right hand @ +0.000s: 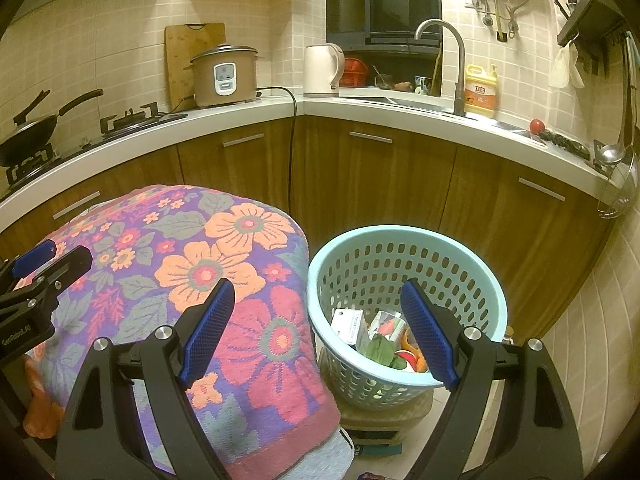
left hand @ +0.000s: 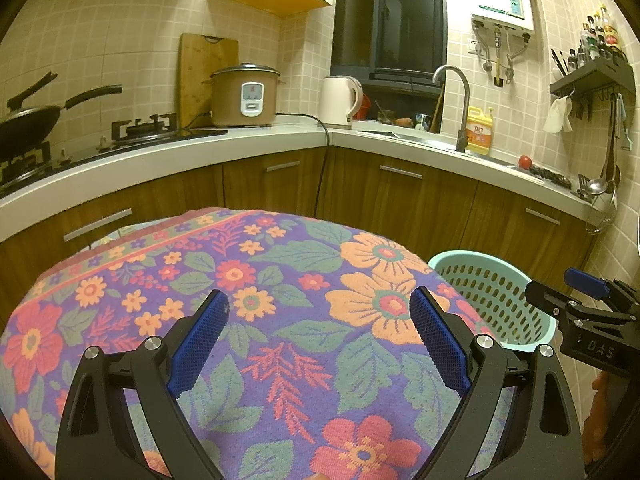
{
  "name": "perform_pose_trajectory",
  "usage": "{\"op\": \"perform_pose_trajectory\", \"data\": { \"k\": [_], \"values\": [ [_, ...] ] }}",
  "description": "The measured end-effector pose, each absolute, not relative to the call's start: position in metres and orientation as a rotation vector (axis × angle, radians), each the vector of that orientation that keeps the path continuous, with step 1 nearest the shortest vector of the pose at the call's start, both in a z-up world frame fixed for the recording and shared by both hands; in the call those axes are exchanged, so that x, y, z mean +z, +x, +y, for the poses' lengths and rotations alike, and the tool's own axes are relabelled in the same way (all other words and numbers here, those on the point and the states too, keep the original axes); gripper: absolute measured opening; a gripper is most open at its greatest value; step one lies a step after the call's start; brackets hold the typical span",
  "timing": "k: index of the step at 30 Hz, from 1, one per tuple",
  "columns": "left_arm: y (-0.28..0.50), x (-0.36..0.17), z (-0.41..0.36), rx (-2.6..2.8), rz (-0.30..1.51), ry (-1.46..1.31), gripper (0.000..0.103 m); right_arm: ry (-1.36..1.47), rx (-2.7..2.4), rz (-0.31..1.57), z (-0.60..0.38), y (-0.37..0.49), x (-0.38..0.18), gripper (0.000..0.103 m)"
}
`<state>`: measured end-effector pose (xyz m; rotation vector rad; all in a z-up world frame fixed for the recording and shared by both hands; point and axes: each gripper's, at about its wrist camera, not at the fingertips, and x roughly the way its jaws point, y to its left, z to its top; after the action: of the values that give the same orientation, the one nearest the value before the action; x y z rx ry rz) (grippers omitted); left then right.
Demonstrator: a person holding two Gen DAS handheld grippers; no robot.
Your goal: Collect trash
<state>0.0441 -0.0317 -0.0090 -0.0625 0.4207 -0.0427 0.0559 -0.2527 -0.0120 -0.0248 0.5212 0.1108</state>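
Observation:
A light blue perforated basket (right hand: 404, 240) stands right of the table and holds trash: a white box (right hand: 349, 325), a green leaf (right hand: 380, 350) and several colourful wrappers. The basket also shows in the left wrist view (left hand: 476, 268). My left gripper (left hand: 318, 340) is open and empty above the floral tablecloth (left hand: 248, 280). My right gripper (right hand: 316, 332) is open and empty, over the table's right edge and the basket rim. The right gripper shows at the right of the left wrist view (left hand: 588, 304). The left gripper shows at the left of the right wrist view (right hand: 40, 272).
The floral cloth (right hand: 180, 264) covers the table. Behind run wooden cabinets (left hand: 360, 188) under a white counter with a rice cooker (left hand: 244, 96), kettle (left hand: 340, 100), wok (left hand: 28, 120), sink tap (left hand: 456, 96) and yellow detergent bottle (left hand: 480, 130). The basket rests on a low stool (right hand: 384, 416).

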Motion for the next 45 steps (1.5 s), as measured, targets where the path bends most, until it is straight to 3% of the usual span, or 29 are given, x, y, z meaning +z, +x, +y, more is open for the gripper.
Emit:
{"op": "perform_pose_trajectory", "data": {
  "k": [45],
  "values": [
    [0.043, -0.012, -0.03, -0.05, 0.422, -0.067, 0.089, -0.05, 0.105, 0.518, -0.238, 0.053, -0.015, 0.081]
  ]
}}
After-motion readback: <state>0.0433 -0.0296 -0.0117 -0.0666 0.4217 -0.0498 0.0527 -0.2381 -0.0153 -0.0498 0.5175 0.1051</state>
